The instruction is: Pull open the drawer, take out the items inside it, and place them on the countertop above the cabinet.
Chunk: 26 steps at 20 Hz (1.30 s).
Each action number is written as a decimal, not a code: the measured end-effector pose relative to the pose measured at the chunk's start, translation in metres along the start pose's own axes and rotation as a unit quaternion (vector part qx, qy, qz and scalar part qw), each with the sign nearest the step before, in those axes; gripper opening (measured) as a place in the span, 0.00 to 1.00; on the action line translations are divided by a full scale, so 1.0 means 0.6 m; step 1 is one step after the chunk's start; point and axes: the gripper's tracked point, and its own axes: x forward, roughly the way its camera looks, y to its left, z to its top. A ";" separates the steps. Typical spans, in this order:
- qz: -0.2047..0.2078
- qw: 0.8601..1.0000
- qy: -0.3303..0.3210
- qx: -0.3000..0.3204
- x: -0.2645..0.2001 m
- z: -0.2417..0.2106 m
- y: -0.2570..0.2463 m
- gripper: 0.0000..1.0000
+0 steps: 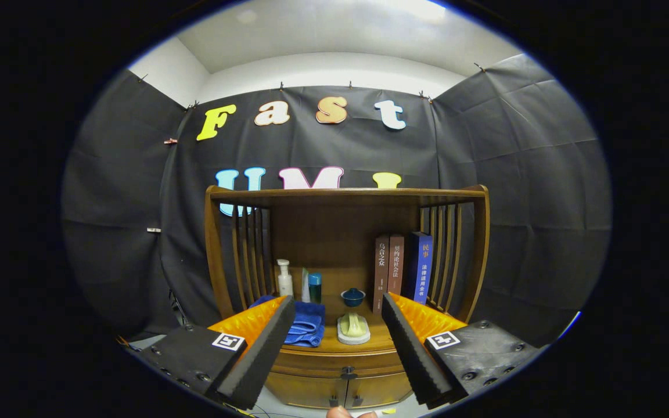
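Gripper (337,348) hangs wide open and empty, short of the wooden cabinet (346,371). Between its fingers, beyond them, the drawer (340,363) sits closed under the countertop (363,347), its knob (346,370) at the middle. On the countertop lie a blue towel (308,325) at left, a soap dish (353,328) beside it, bottles (285,280) farther back, and books (401,270) standing at right.

The cabinet's countertop (369,343) carries a folded blue towel (306,325), bottles (285,280), a small bowl (353,296) and upright books (403,268).

Cabinet (334,377) base cut off; towel (306,325) partly behind finger (265,342); drawer front possibly hidden.
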 end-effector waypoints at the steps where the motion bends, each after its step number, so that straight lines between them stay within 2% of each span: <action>1: -0.003 1.000 -0.004 0.001 -0.003 0.005 -0.003 0.98; 14: -0.008 1.000 -0.026 -0.015 -0.009 0.032 -0.004 0.98; 26: 0.001 1.000 -0.019 -0.006 -0.009 0.021 0.004 0.98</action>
